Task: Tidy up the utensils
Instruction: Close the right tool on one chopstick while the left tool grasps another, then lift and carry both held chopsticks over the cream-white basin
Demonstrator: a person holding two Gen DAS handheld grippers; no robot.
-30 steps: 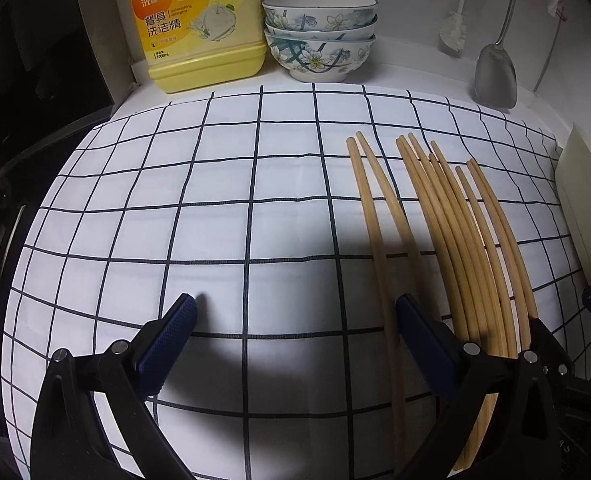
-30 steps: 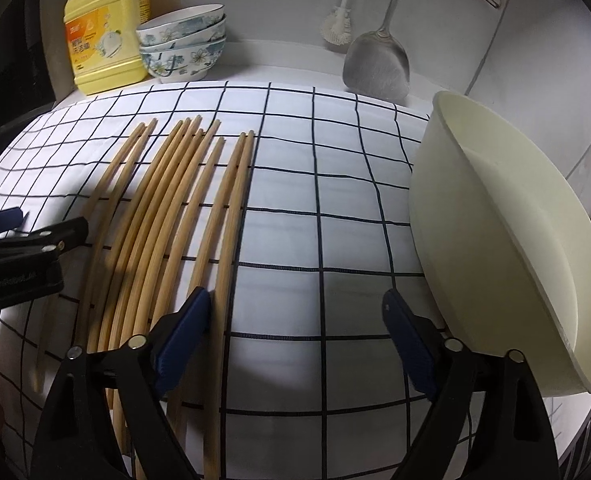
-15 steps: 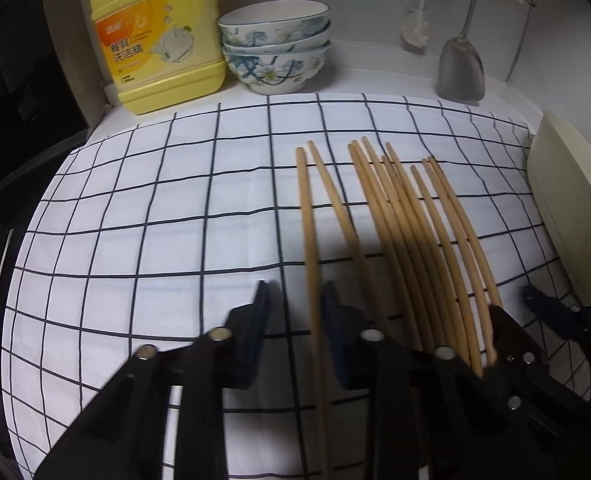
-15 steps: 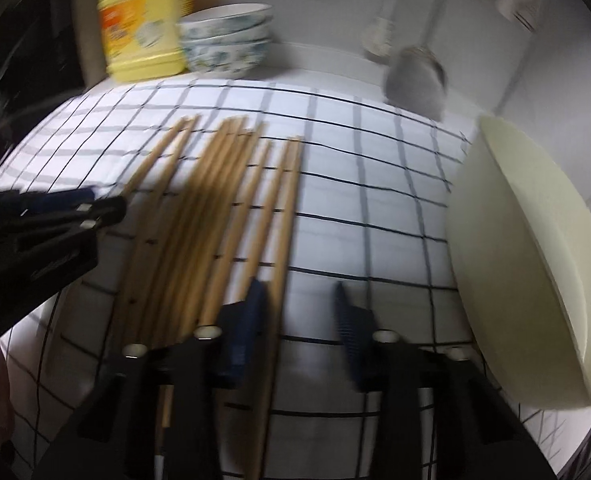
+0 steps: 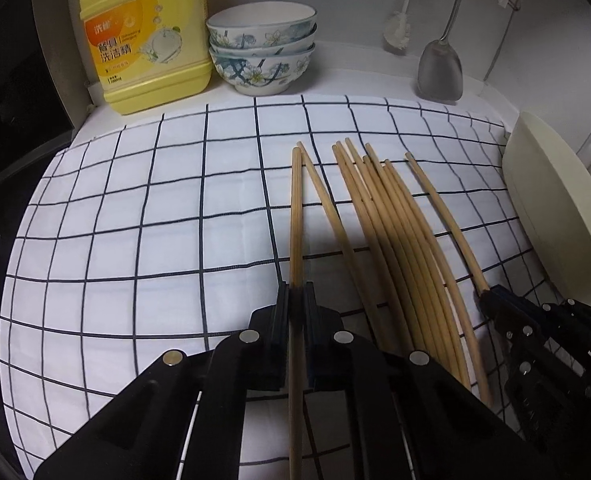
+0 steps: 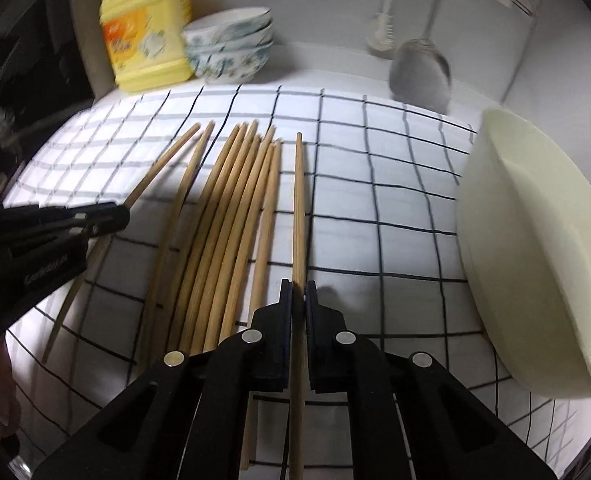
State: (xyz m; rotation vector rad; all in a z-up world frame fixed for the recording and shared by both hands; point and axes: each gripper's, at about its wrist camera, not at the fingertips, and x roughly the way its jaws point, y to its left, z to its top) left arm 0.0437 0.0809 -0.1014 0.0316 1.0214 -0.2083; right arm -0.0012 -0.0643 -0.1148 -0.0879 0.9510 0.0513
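Several wooden chopsticks [image 5: 391, 240] lie side by side on a white checked cloth [image 5: 135, 240]. My left gripper [image 5: 296, 292] is shut on the leftmost chopstick [image 5: 296, 216], which runs straight out between its fingers. My right gripper [image 6: 299, 288] is shut on the rightmost chopstick [image 6: 298, 208]. The right gripper also shows in the left wrist view [image 5: 491, 300], and the left gripper in the right wrist view [image 6: 111, 216]. The other chopsticks [image 6: 223, 220] lie between the two grippers.
A cream bowl [image 6: 535, 248] stands on its edge at the cloth's right side. At the back stand a yellow detergent jug [image 5: 147, 36] and three stacked floral bowls [image 5: 261, 52]. A metal spatula [image 5: 439, 72] and a brush [image 5: 397, 36] hang on the wall.
Both grippers were open a second ago. Each has moved over an outer chopstick and closed on it.
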